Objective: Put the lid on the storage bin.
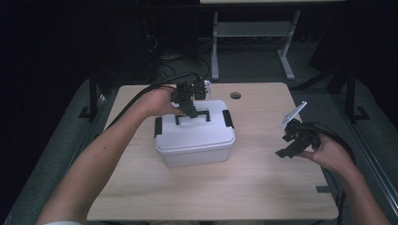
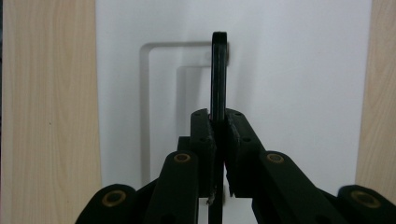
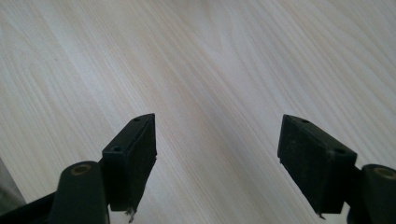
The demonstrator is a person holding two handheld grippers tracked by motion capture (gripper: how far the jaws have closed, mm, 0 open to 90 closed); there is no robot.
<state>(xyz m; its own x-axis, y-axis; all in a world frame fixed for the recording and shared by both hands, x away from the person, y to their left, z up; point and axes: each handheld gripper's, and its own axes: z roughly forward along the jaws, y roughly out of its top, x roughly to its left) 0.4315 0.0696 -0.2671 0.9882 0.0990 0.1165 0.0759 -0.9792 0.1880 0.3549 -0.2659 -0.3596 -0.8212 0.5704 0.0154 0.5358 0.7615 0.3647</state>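
**Two hand-held grippers, one lidded storage box: table inventory**

Item 1. White translucent plastic storage box [image 1: 195, 140] with a flat white lid, rectangular, standing near the centre of the pale wooden tabletop [image 1: 253, 187]. Two black side latches: one at the box's 9 o'clock edge [image 1: 158, 126], one at its 3 o'clock edge [image 1: 228, 118]. Both lie against the lid's ends.

Item 2. Black hinged carry handle [image 1: 193, 115] on the lid, toward the lid's 12 o'clock side. In the left gripper view the handle [image 2: 219, 74] stands on edge, raised out of its moulded recess in the lid, and runs straight toward 12 o'clock from between the jaws.

Item 3. Left gripper [image 1: 188, 108], black, two-jawed, held in the person's left hand [image 1: 159, 101]; the forearm comes in from 7 o'clock. Its jaws are clamped together on the black handle, the pads pressing its two flat faces, as the left gripper view [image 2: 219, 140] shows. A thick black cable trails off toward 9 o'clock.

Item 4. Right gripper [image 1: 285, 149], black, held in the person's right hand [image 1: 331, 154] at the table's 3 o'clock edge, well apart from the box. Its jaws stand wide apart with nothing between them; the right gripper view [image 3: 217, 154] has bare wood grain beneath them. A grey three-cornered plate [image 1: 293, 114] rises from its top toward 12 o'clock.
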